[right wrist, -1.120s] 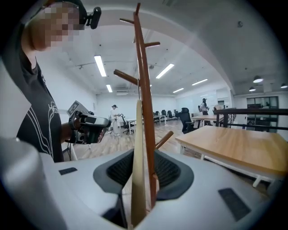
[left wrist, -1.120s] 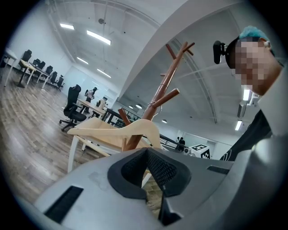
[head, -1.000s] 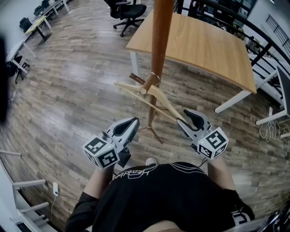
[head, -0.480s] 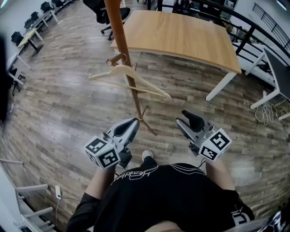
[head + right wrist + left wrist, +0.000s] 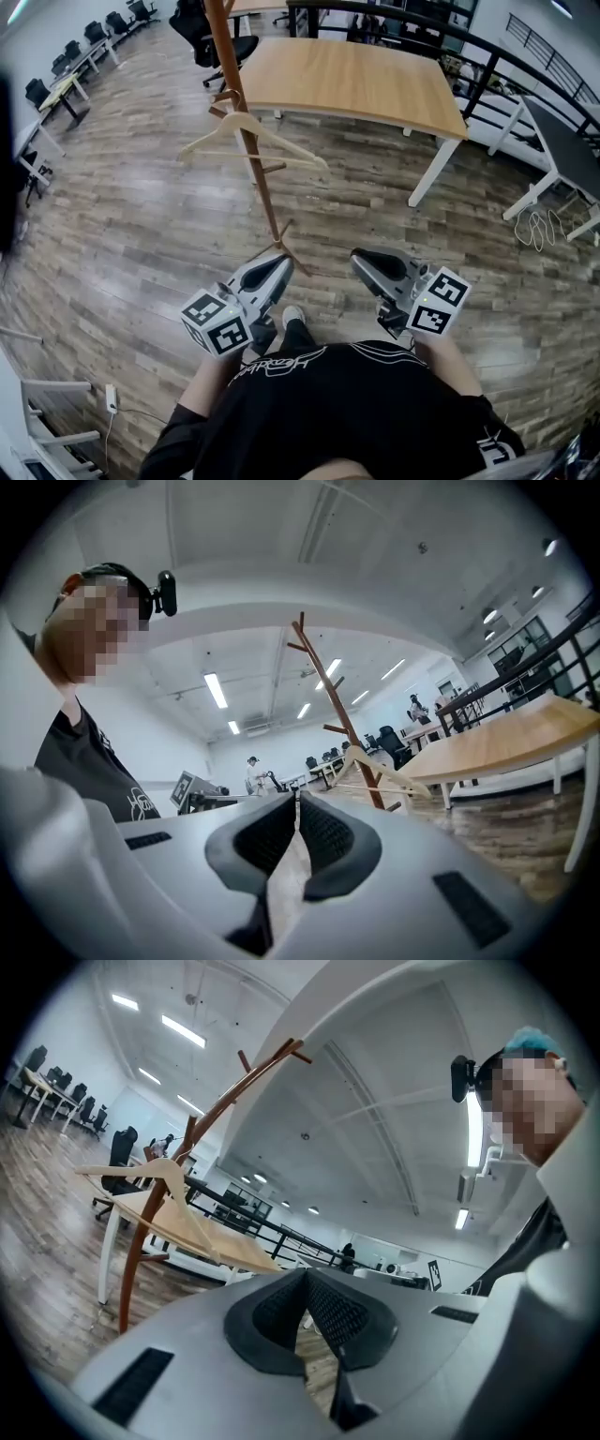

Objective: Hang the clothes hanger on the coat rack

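Fingers [image 5: 272, 1321] of left gripper [image 5: 278, 265] meet at the tips, empty; right gripper [image 5: 361, 258] jaws closing on nothing. Pale wooden clothes hanger [image 5: 281, 141] hangs on brown wooden coat rack [image 5: 225, 56], well apart from both. Hanging looks done; next just retreat. Gripper views show the rack's top pegs, cropped in head view.

The head view looks forward and steeply down from above the person's shoulders. The left gripper [image 5: 279, 265] and right gripper [image 5: 360, 260] are close at its bottom, and the coat rack [image 5: 262, 187], hanger [image 5: 208, 138] and table [image 5: 356, 80] stand farther off ahead. Each gripper view sits low, just behind its own jaws, and faces level along them (the right pair is closing with nothing between), with the person at the frame's inner edge. All three views share the rack, hanger and table, which the gripper views see from the side and well apart.
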Available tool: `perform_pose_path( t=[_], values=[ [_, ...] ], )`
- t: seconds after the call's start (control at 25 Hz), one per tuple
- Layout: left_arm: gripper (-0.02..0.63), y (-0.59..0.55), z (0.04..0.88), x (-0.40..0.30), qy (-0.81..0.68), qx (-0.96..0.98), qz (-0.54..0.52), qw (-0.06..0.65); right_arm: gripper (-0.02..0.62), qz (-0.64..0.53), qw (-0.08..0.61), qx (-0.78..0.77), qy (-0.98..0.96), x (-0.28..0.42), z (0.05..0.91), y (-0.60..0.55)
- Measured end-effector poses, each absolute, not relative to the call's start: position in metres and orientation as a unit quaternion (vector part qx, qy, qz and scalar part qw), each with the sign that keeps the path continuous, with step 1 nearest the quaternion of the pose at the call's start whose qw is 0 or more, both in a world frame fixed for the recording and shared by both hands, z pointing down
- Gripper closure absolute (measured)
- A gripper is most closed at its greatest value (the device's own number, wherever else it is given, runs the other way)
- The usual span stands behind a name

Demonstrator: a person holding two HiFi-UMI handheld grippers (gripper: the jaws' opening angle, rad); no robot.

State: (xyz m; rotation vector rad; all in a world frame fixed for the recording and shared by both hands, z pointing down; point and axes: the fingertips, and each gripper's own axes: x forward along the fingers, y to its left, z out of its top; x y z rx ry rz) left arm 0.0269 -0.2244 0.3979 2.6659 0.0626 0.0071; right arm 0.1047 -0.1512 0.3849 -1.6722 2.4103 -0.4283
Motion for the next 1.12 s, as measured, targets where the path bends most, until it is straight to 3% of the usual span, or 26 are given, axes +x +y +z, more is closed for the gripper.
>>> perform_pose_path(
  t=[0.44, 1.12],
  values=[
    [0.598, -0.139, 0.377, 0.006, 0.053, 0.976, -0.017, 0.209, 0.555, -0.134, 0.088, -0.569, 0.807, 0.075, 0.379, -0.071],
    [0.598, -0.126, 0.372, -0.007, 0.038, 0.979, -0.015, 0.2, 0.555, -0.132, 0.083, -0.558, 0.815, 0.065, 0.379, -0.06]
  ],
)
